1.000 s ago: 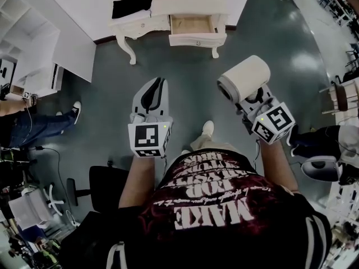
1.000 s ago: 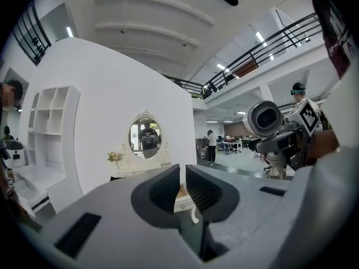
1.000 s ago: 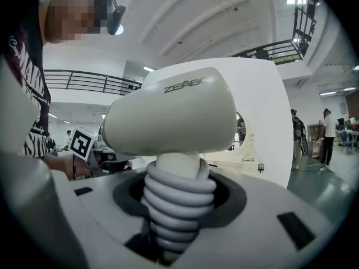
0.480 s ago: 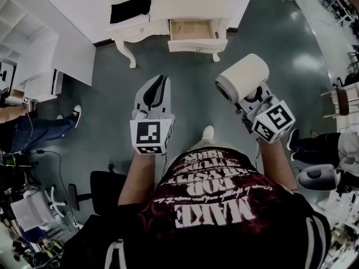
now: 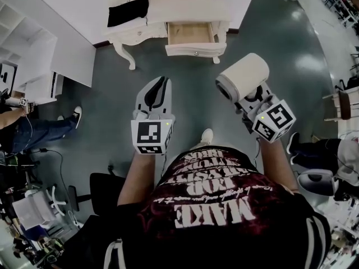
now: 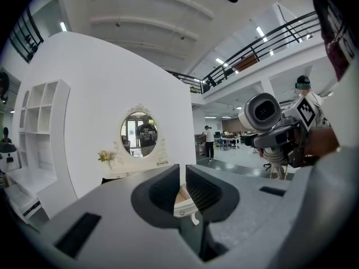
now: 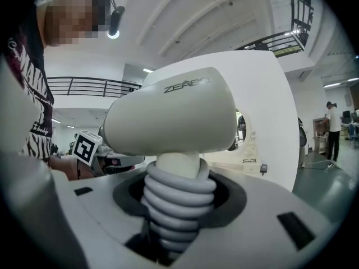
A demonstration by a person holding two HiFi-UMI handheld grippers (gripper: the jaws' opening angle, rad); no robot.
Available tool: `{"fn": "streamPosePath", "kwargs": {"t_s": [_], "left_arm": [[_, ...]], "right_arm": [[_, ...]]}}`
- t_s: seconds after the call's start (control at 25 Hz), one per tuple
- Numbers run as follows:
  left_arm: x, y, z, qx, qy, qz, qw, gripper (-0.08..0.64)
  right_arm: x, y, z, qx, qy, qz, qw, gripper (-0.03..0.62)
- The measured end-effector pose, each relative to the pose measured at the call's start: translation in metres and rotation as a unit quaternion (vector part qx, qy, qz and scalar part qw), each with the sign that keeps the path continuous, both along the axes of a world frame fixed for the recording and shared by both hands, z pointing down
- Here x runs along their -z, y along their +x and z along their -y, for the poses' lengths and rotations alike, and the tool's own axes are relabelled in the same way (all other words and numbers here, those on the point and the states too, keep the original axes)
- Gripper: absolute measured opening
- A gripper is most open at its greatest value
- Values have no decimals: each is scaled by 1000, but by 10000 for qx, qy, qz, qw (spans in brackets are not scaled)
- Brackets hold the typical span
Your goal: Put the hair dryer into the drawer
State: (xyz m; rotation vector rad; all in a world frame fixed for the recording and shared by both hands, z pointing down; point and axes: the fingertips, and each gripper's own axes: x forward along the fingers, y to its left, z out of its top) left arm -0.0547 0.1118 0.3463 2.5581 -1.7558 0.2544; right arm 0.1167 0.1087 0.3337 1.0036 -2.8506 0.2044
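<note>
Right gripper (image 7: 176,206) fingers clamp the hair dryer (image 7: 171,119); left gripper (image 6: 182,186) fingers closed, empty. Black cloth (image 5: 128,11) lies left of the open drawer (image 5: 196,50), grey floor (image 5: 190,83) before it.

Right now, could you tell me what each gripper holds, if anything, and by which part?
The right gripper holds the hair dryer by its cord-wrapped handle; the left gripper holds nothing.

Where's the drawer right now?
Head view, top centre: the drawer stands open in the white dressing table, just right of the black cloth lying on it.
</note>
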Motion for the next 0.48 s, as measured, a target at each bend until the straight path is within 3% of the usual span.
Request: {"fn": "streamPosePath", "kwargs": {"t_s": [0.48], "left_arm": [[8, 37, 50, 133, 53, 84, 9999, 37]], "right_arm": [[3, 41, 54, 181, 12, 45, 9998, 198]]}}
